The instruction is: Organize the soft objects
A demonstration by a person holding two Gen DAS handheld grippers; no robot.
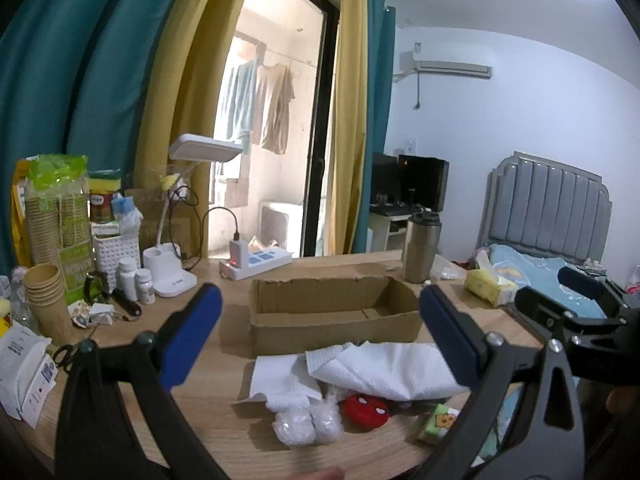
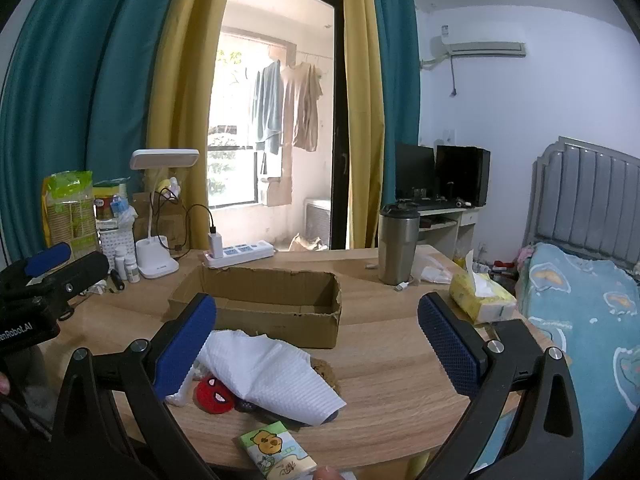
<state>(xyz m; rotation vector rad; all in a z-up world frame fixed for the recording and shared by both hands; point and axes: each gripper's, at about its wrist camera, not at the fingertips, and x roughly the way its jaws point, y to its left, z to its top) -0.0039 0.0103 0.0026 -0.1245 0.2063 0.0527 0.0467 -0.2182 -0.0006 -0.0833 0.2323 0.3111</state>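
Left wrist view: left gripper (image 1: 320, 308), jaws spread wide, nothing between the blue pads, held above a wooden table (image 1: 200, 412). Soft items lie in a heap at the near edge, in front of an open cardboard box (image 1: 332, 312) that holds nothing visible: white paper towels (image 1: 380, 368) draped over a red spider-face plush (image 1: 366, 409), two clear bags of white material (image 1: 306, 424) just left of the plush, a small tissue pack with a bear print (image 1: 438, 424) to its right. Shown here only: stacked paper cups (image 1: 44, 292) and white paper packets (image 1: 24, 376) at far left. The right gripper (image 1: 576, 292) shows at the right edge. Right wrist view: right gripper (image 2: 316, 336), likewise released and empty-jawed, over the same heap; paper towels (image 2: 276, 376), plush (image 2: 214, 394) and bear-print pack (image 2: 278, 454) visible, the bags hidden behind the left finger (image 2: 184, 348); a brown fuzzy item (image 2: 326, 370) peeks out beyond the towels, unseen in the other view. Box (image 2: 260, 304) behind. Surroundings: steel tumbler (image 2: 398, 250), yellow tissue box (image 2: 480, 298), desk lamp (image 2: 158, 216), power strip (image 2: 240, 254). Room: teal and yellow curtains (image 2: 120, 100), balcony door with hanging laundry, bed (image 2: 580, 300), wall air conditioner (image 2: 484, 48).
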